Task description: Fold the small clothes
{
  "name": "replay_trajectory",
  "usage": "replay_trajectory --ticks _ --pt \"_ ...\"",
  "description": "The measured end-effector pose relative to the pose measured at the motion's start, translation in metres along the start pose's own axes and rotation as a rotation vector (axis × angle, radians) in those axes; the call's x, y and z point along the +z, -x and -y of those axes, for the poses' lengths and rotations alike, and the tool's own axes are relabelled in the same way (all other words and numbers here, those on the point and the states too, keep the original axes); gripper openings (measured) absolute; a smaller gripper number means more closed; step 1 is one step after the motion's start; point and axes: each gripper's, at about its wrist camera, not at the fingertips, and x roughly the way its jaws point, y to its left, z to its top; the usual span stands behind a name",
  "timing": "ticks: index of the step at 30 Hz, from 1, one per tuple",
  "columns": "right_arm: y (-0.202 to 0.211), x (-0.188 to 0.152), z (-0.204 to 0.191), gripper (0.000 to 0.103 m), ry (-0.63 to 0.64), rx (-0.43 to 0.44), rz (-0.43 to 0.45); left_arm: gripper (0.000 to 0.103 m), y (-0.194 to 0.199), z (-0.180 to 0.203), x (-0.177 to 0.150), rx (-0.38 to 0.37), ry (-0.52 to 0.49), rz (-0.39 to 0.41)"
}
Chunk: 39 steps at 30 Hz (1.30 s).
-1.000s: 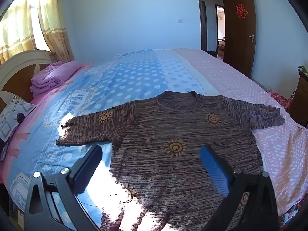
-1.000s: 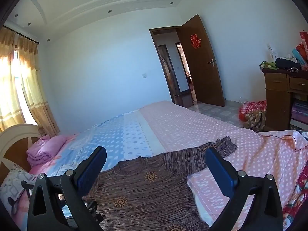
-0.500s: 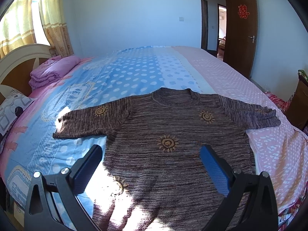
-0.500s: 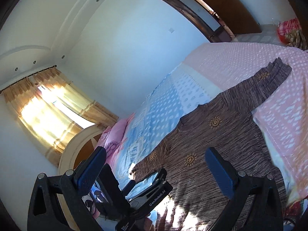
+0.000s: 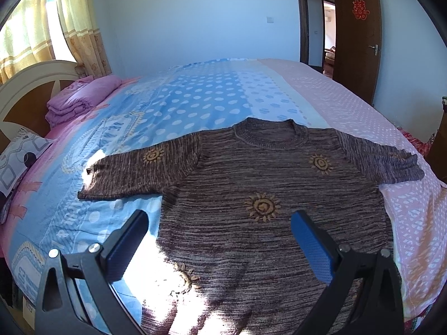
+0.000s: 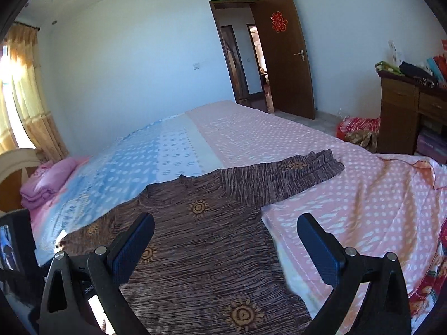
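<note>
Flat and face up on the bed [image 5: 195,106], sleeves spread — brown sweater [image 5: 265,189] with sun motifs — below left gripper [image 5: 220,234] and right gripper [image 6: 226,237], both spread wide, holding nothing, hovering over its lower half.

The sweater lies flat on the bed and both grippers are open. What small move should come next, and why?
Probably lower the right gripper toward the right sleeve to fold it inward. The sweater is spread flat, with both sleeves out, and the left gripper holds nothing either.

Sweater [image 5: 268,195] lies flat on bed [image 5: 195,106], folded blanket [image 5: 75,103] behind-left.
</note>
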Motion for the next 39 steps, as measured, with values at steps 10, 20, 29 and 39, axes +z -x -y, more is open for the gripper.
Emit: replay_trajectory --ticks 10,20,29,39 --pt "-0.011 -0.005 -0.019 0.102 0.069 -0.020 -0.003 0.103 -0.010 -0.001 0.005 0.068 -0.029 0.028" --pt "-0.024 -0.008 -0.019 0.102 0.051 -0.023 -0.041 0.103 -0.019 0.001 0.005 0.061 -0.034 0.010" --pt "-0.030 -0.009 -0.020 0.102 0.057 -0.024 -0.050 0.103 -0.024 0.005 0.007 0.050 -0.033 0.001" --pt "-0.041 -0.008 -0.013 0.102 0.049 -0.040 -0.057 0.103 -0.032 0.013 0.014 0.005 -0.024 -0.012"
